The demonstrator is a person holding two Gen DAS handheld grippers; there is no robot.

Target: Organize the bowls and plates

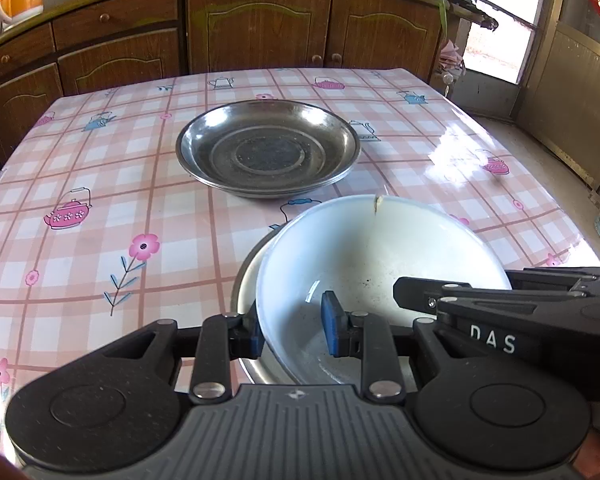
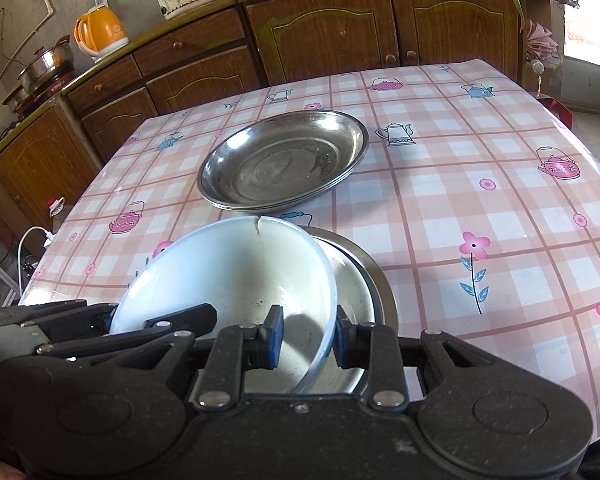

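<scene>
Fingers: left fingers (image 1: 256, 334) clamp the near-left rim of the white bowl (image 1: 380, 272), one pad inside, one outside. Right fingers (image 2: 275, 334) clamp the opposite rim the same way. Both grips look firm.

Table (image 1: 80, 160): checked cloth, two dish groups only.

Steel plates (image 1: 268, 148): nested stack at the centre, looks sorted; count unclear.

Steel bowl (image 2: 364, 280): near edge, directly under the white bowl.

White bowl: tilted, partly inside the steel bowl, not seated. Far rim is cracked (image 1: 378, 202), so handle gently.

Progress: near the end. Left: seat the white bowl level, release both grips.
</scene>
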